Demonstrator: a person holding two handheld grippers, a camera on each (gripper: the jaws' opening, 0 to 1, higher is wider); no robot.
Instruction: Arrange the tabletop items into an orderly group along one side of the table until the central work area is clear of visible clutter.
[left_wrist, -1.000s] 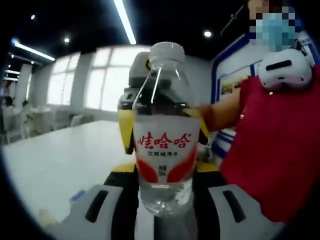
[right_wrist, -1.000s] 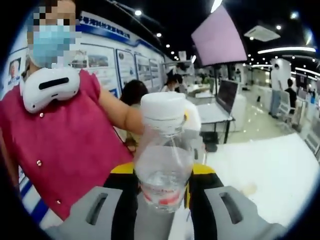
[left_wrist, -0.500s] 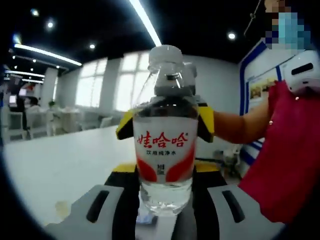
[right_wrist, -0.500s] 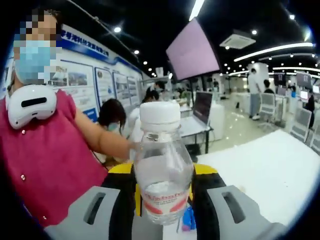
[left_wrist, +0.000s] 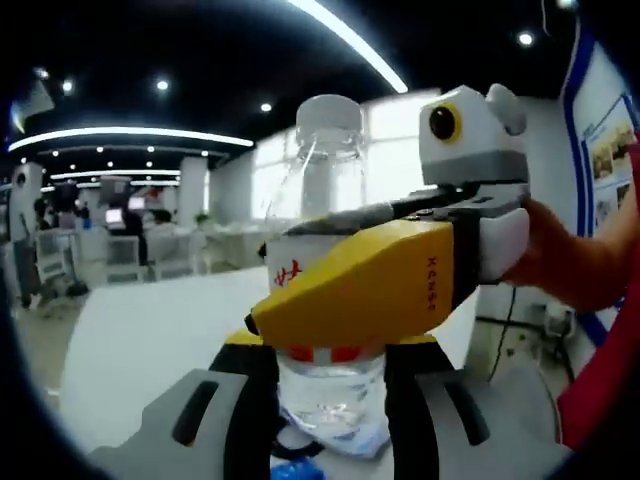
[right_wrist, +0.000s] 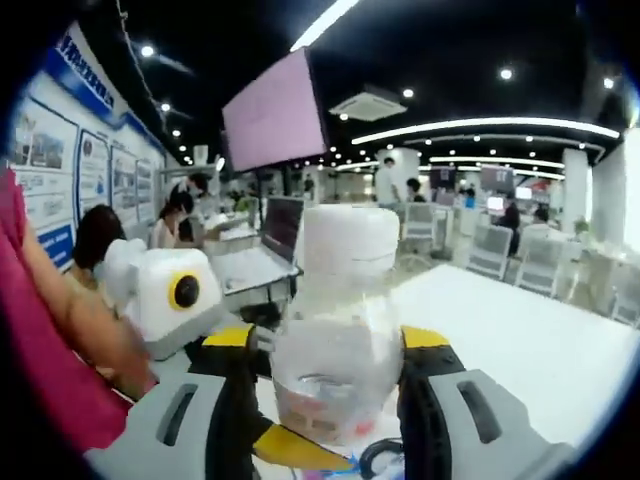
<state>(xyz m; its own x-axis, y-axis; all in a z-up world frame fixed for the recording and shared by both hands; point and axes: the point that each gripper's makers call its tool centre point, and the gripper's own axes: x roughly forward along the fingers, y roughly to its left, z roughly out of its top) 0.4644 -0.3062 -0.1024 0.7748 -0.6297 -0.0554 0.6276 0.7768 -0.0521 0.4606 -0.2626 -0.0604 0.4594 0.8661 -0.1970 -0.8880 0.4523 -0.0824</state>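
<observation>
Step in hand, as I judge it: carrying one item toward the side group. Clear plastic water bottle with white cap and red label (left_wrist: 328, 290) is raised off the white tabletop (left_wrist: 150, 340), upright.

Left claw (left_wrist: 328, 425): grey jaws stand either side of the bottle's base at 6 o'clock in the left gripper view, closed against it. Right claw (left_wrist: 300, 310), yellow and grey, crosses that view from 3 o'clock and lies over the label at mid-height; a hand (left_wrist: 560, 262) holds it from 3 o'clock, arm reaching in roughly level.

Right gripper view: right claw (right_wrist: 335, 425) brackets the same bottle (right_wrist: 335, 340) low on the body, jaws pressed to its sides; cap toward 12 o'clock. Left claw's body (right_wrist: 175, 295) sits at 9 o'clock, just beside the bottle.

So both claws are clamped on one bottle.

Next move, by my reading: one claw should release, the other lower the bottle upright at the tabletop's edge. Landing spot not visible here.
</observation>
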